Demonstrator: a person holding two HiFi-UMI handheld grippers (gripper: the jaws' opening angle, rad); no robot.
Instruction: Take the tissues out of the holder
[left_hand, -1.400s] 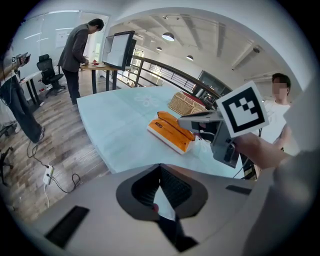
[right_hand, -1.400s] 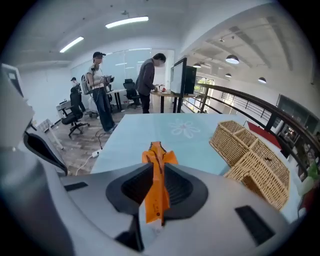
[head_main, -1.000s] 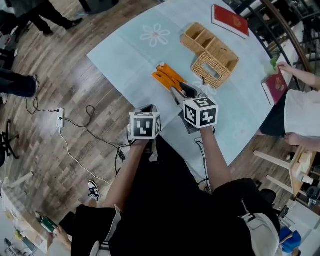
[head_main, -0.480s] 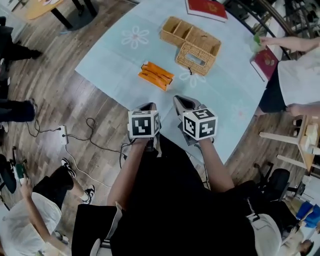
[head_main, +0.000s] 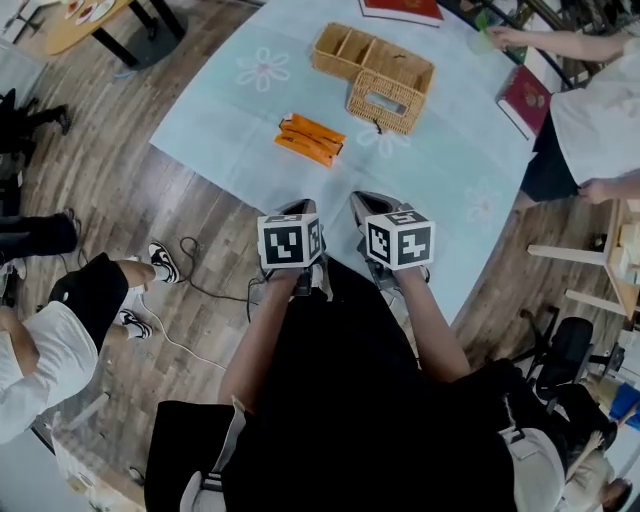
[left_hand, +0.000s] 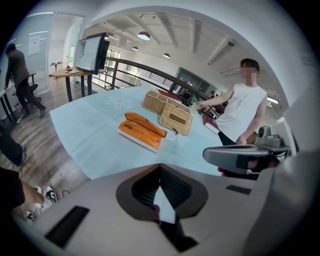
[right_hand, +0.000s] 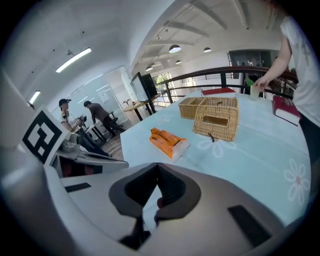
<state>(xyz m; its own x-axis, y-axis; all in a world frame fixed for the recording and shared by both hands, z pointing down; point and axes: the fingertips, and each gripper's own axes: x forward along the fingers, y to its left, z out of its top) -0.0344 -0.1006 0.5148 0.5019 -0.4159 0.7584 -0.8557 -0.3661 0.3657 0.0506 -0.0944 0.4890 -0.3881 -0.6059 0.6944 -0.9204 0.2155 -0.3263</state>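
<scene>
The orange tissue pack (head_main: 311, 139) (left_hand: 142, 131) (right_hand: 168, 141) lies flat on the pale blue tablecloth. The woven tissue holder (head_main: 390, 102) (left_hand: 176, 119) (right_hand: 216, 120) stands just behind it, its top slot dark. Both grippers hover over the table's near edge, well short of the pack. My left gripper (head_main: 298, 210) (left_hand: 160, 167) is shut with nothing in it. My right gripper (head_main: 366, 200) (right_hand: 157, 165) is also shut and holds nothing.
A compartmented wicker tray (head_main: 345, 50) touches the holder's far side. Red books (head_main: 528, 98) lie at the table's right and far edges, where a person in white (head_main: 590, 100) reaches in. Cables (head_main: 200, 290) run over the wooden floor on the left, near a crouching person (head_main: 60, 330).
My right gripper has drawn back from the orange pack to the table's near edge and shut. The pack stays on the cloth. The head view has shifted.
</scene>
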